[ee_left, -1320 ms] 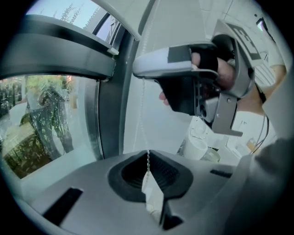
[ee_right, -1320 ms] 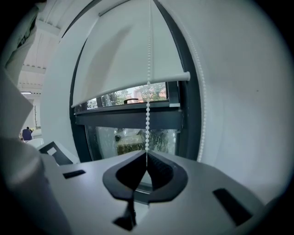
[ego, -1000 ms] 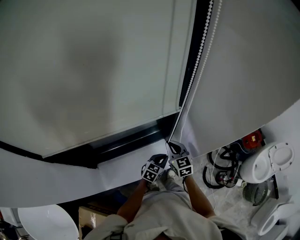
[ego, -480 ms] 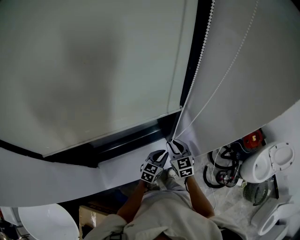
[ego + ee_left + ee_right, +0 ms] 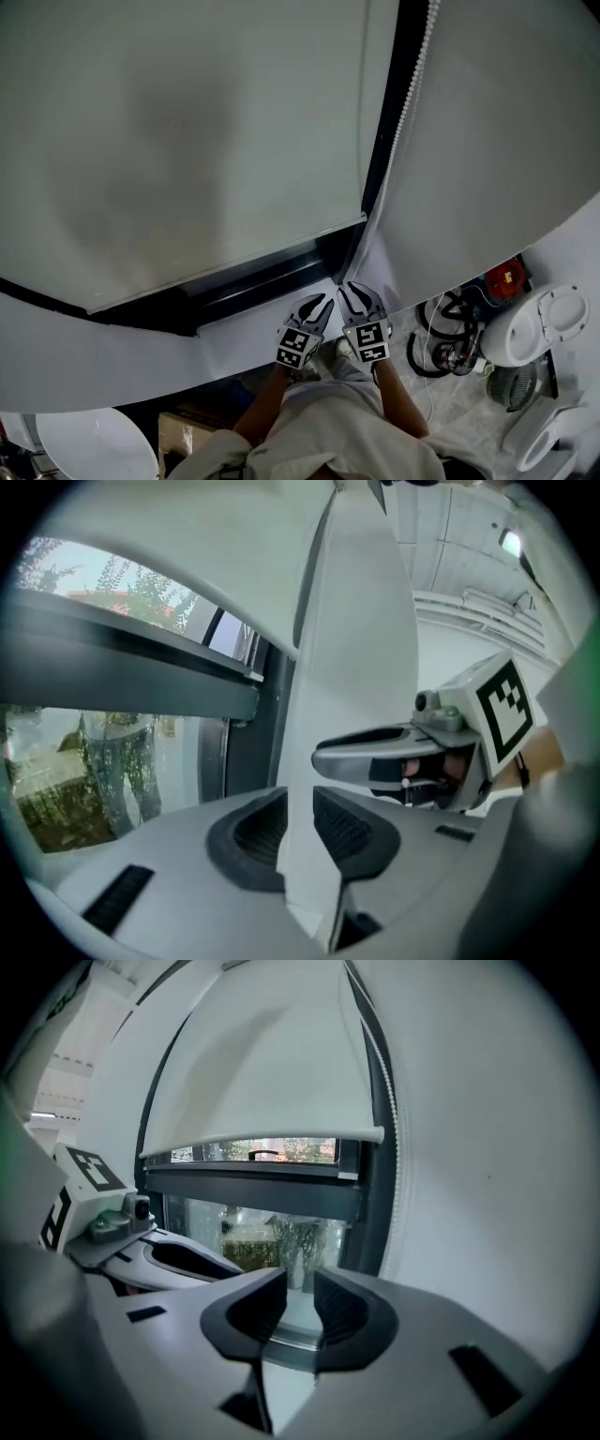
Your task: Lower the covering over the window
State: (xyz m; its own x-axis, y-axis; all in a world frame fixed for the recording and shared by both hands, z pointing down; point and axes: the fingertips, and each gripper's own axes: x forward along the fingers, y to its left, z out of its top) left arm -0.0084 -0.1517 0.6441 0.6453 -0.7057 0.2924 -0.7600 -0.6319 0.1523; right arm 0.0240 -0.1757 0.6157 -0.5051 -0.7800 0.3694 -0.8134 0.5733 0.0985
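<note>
The white fabric roller blind (image 5: 187, 141) hangs partway down the dark-framed window (image 5: 281, 1232), with glass showing beneath its bottom rail. The left gripper (image 5: 300, 827) and right gripper (image 5: 300, 1309) sit side by side below the white bead chain (image 5: 405, 112). Both pairs of jaws have just been opening and stand apart, holding nothing.

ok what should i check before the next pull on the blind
Blind fully down: not ok, glass shows below its bottom rail.
Left gripper on the bead chain: not ok, jaws have just been opening, nothing between them.
Right gripper on the chain: not ok, jaws also just opening, empty.
Chain hanging straight: ok, beside the window frame.
Which strand lowers the blind: cannot tell.
</note>
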